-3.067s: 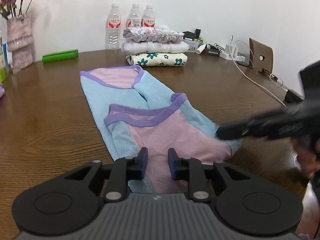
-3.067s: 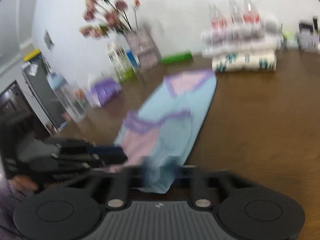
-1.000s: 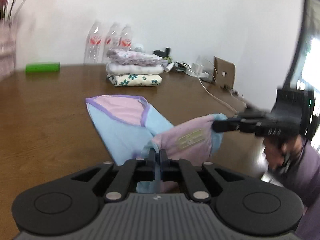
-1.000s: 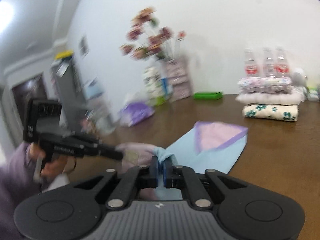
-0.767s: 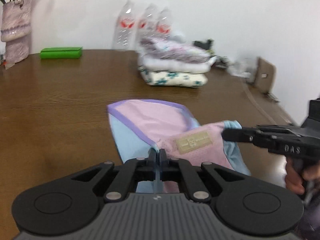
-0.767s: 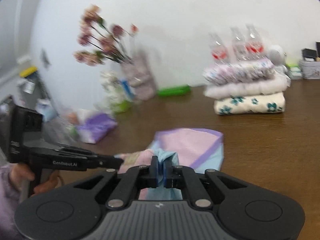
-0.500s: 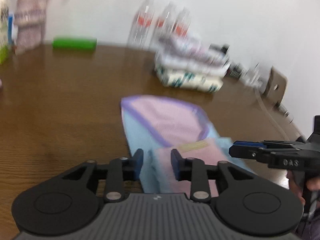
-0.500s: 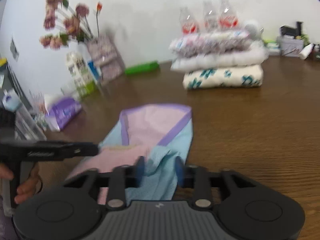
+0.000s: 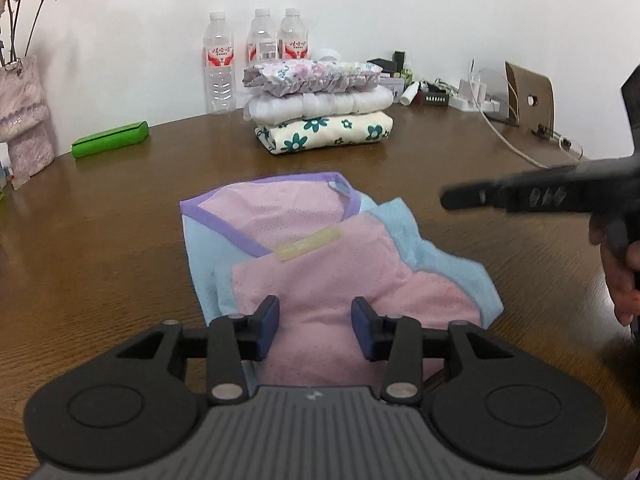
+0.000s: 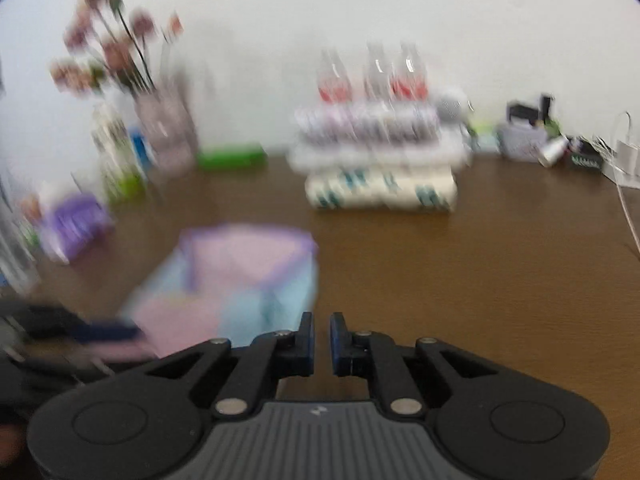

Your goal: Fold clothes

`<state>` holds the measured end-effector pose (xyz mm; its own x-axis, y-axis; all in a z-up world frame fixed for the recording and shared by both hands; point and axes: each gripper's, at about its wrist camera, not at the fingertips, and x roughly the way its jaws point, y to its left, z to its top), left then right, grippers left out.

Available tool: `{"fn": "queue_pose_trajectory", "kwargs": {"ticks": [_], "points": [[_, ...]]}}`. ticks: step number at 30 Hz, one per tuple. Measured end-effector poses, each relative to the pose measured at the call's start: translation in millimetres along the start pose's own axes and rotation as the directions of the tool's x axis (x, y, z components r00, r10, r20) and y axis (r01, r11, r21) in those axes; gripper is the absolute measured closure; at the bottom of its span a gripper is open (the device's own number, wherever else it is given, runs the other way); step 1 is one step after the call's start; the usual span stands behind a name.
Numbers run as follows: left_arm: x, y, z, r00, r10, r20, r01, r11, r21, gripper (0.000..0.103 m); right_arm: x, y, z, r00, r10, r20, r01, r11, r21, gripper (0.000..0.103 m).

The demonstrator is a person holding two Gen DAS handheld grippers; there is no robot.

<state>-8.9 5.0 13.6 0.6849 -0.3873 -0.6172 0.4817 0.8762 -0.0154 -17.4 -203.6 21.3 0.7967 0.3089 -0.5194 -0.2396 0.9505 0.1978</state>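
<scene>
A pink and light-blue mesh garment [image 9: 340, 264] with purple trim lies folded over on the brown table [image 9: 100, 240]. My left gripper [image 9: 316, 316] hovers over its near pink edge. Its jaws are opening, and the pads do not press on the cloth beneath them. My right gripper [image 10: 322, 332] is over bare table, right of the garment [image 10: 240, 280]. Its jaws are closing, nearly together, with nothing between them. In the left wrist view the right gripper's fingers [image 9: 472, 198] reach in from the right, held by a hand [image 9: 624, 264].
A stack of folded clothes [image 9: 320, 120] sits at the back with three water bottles [image 9: 260, 48] behind it. A green box [image 9: 110, 144] and a vase [image 9: 22, 112] are at the back left. A white cable [image 9: 504, 136] and small items lie at the back right.
Both grippers let go of the garment's lifted end, which now lies folded over the far half. The left jaws opened wide. The right gripper drew off to the right, opening and then narrowing.
</scene>
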Motion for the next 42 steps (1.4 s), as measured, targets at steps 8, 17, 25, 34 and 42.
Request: {"fn": "queue_pose_trajectory", "kwargs": {"ticks": [8,17,25,34,42], "points": [[5,4,0,1.0,-0.002,0.006,0.002,0.997,-0.077,0.058,63,15,-2,0.989,0.105,-0.104,-0.104,0.994,0.015,0.102],[13,15,10,0.999,0.048,-0.012,-0.049,0.99,-0.134,0.057,27,18,-13,0.992,0.07,-0.109,-0.076,0.996,-0.048,0.091],[-28,19,-12,0.998,0.066,0.02,-0.063,0.987,-0.151,0.043,-27,25,-43,0.988,0.101,-0.115,-0.113,0.988,-0.109,0.085],[-52,35,-30,0.998,-0.011,0.057,0.023,0.978,-0.21,0.042,-58,15,-55,0.994,0.092,-0.061,-0.098,0.99,-0.103,0.07],[-50,35,-47,0.998,-0.064,0.022,0.067,0.969,-0.236,0.05,-26,26,-57,0.982,0.169,-0.086,-0.174,0.983,-0.055,0.063]]}}
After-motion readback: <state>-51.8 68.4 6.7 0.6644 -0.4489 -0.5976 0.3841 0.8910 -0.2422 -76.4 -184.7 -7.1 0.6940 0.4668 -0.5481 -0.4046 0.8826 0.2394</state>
